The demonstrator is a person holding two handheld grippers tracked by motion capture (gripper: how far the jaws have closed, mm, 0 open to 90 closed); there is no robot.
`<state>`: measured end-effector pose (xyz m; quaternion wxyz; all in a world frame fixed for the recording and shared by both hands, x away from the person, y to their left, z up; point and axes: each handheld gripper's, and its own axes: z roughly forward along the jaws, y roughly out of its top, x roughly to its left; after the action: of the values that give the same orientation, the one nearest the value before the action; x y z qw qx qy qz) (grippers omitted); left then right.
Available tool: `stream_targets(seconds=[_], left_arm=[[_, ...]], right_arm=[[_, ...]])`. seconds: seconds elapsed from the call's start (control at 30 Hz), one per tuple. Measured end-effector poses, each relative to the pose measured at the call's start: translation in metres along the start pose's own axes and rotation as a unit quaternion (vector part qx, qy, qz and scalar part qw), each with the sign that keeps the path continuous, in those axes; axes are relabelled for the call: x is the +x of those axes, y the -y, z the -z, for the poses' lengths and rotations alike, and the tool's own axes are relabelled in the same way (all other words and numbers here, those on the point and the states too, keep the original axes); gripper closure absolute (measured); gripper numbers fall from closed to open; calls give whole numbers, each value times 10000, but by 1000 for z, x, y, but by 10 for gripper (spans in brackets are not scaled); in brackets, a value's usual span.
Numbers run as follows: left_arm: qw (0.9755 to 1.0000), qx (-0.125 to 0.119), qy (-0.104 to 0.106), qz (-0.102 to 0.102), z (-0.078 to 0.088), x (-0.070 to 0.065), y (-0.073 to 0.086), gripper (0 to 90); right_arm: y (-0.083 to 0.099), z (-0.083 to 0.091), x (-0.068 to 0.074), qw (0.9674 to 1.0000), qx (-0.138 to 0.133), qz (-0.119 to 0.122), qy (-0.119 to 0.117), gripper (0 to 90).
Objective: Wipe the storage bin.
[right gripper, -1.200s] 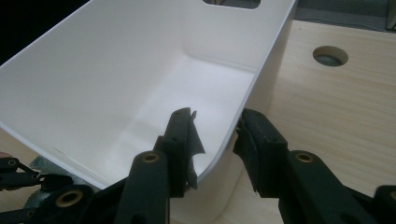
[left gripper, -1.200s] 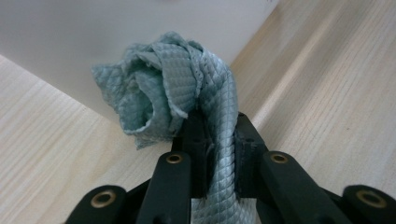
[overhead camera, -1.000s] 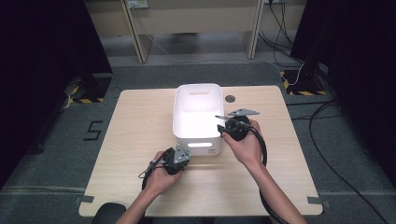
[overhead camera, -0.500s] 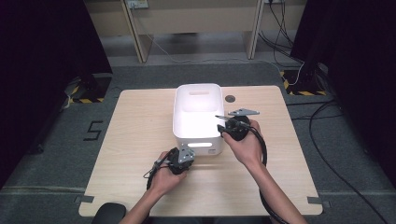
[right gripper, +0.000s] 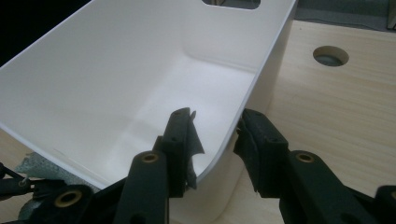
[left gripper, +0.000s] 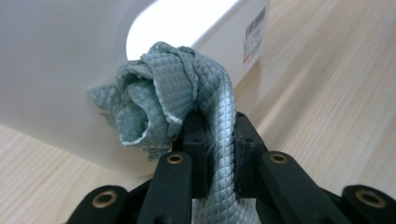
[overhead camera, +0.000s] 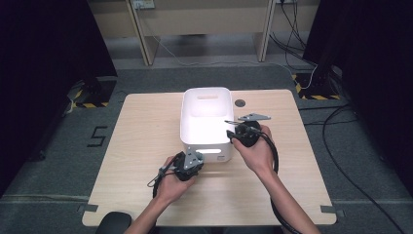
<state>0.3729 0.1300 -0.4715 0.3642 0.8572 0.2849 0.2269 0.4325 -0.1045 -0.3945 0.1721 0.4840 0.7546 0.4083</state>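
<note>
You see a light wooden table (overhead camera: pixel 146 126) in the middle of the frame, with a white bin (overhead camera: pixel 206 109) standing on it.

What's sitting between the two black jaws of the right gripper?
The white bin's side wall. In the right gripper view the right gripper straddles that wall near a corner, one jaw inside the bin, one outside; whether the pads press on it I can't tell.
</note>
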Motion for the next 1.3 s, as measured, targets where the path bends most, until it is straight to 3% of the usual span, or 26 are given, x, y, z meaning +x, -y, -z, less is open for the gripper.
stream_targets(seconds=[0.63,1.3], left_arm=[[9993,-352,-88,12,23,1,-23,788],[9996,-288,25,-79,17,-5,-36,787]], right_arm=[[0,0,0,10000,0,2,6,644],[0,0,0,10000,1,6,17,644]])
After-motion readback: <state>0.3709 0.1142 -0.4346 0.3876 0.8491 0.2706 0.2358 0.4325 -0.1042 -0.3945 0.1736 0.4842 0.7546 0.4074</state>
